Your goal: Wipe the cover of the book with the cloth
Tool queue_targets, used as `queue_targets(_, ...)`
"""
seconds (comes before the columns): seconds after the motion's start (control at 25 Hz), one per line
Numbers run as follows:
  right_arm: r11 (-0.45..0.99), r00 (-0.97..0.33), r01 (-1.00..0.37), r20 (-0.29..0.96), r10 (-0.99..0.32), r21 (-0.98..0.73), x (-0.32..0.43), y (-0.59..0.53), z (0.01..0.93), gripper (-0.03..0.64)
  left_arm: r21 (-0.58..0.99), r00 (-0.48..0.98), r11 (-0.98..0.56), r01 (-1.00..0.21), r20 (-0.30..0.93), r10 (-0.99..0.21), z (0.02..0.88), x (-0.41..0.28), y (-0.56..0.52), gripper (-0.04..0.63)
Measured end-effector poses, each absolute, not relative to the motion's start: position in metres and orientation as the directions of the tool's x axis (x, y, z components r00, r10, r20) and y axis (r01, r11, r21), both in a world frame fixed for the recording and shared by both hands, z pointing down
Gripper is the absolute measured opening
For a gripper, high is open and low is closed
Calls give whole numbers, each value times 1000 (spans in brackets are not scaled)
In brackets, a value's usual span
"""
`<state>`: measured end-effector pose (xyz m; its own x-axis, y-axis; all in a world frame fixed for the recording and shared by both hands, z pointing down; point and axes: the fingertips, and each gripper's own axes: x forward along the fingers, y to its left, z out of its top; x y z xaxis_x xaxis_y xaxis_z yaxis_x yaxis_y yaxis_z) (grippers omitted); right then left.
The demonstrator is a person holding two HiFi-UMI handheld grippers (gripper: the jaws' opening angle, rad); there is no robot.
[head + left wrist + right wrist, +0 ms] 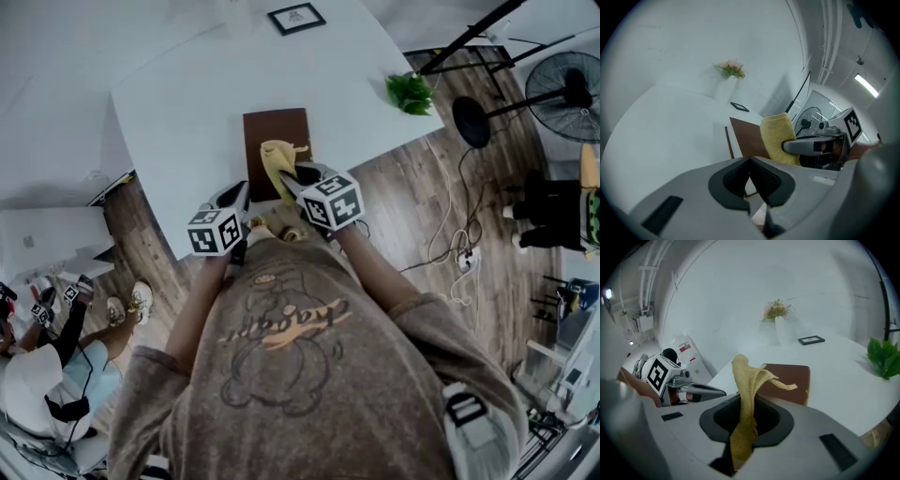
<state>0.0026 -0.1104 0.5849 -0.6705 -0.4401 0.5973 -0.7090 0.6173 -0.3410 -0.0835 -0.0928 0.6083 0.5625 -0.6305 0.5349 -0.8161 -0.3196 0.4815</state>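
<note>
Book point(274, 131) lies flat on the white table point(187, 112), brown cover up, near the front edge, at 12 o'clock from my grippers. Cloth point(277, 161), yellow, sits over the book's near end; can't tell if it touches the cover. R gripper point(292, 180) is clamped on the cloth, which sticks up out of the jaws & flops fwd. L gripper point(240, 197) is just beside it at 9 o'clock, jaws pressed together w/ nothing btwn them. From the book: picture frame point(296, 18) at 12, green plant point(410, 92) at 2 by the table edge. White vase point(782, 330) near the frame holds pinkish flowers point(776, 309).
</note>
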Motion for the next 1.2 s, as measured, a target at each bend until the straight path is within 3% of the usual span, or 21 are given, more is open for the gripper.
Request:
queue_targets(0.52,747,-696,-605,638,-329,-275,-60,-88,600,64,473,519,-274,-837,530,-670,601,-108,-84,5)
queue_targets(1.2,676,-625,-697,665,-409,-239,-7,-97,609,66,492,583,-339,-802,520,-625,603,-83,-95,4)
